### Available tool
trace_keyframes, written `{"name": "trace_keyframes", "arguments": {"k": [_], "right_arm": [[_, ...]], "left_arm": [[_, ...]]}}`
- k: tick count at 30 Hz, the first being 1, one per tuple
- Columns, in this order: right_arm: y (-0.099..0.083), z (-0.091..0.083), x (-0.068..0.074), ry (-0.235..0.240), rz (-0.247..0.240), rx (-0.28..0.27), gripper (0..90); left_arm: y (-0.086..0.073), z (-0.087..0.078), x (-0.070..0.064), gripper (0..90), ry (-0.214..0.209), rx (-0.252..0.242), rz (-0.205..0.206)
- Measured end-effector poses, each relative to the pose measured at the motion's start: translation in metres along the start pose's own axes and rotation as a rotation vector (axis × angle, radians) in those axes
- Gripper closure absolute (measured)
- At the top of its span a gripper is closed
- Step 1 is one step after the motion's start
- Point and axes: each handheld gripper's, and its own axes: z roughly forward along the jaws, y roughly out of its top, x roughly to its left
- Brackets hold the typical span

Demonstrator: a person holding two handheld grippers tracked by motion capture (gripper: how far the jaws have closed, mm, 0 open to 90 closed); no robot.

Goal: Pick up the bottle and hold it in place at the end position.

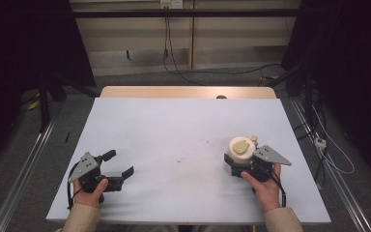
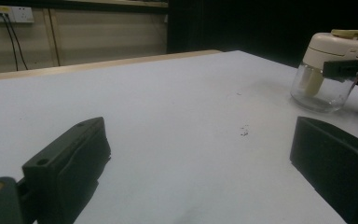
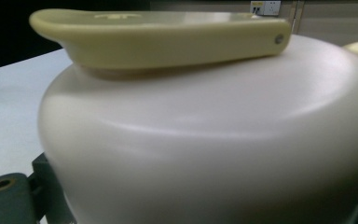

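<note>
On white table [image 1: 174,140] | clear glass jar [image 2: 318,91], rounded cream lid [image 1: 240,147] | right gripper [image 1: 236,166] clamped

Right in front of your right gripper sits the cream lid [image 3: 214,154] of the jar, so close that it spans from one side of the tool to the other. A yellow-green flap [image 3: 158,39] lies flat across its top, above your jaws. At the tool's lower left, one dark jaw base [image 3: 14,198] peeks out beside the lid. Beyond, to the left, runs the white table [image 3: 9,98].
</note>
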Motion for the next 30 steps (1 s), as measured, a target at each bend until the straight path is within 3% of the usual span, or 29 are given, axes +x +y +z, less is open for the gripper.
{"name": "trace_keyframes", "arguments": {"k": [12, 30], "right_arm": [[0.005, 0.002, 0.004, 0.009, -0.002, 0.0, 6.7], [0.02, 0.025, 0.02, 0.045, -0.011, -0.01, 6.8]], "left_arm": [[0.0, -0.001, 0.0, 3.8, -0.006, 0.0, 0.009], [0.0, 0.0, -0.001, 3.9, -0.008, 0.005, 0.007]]}}
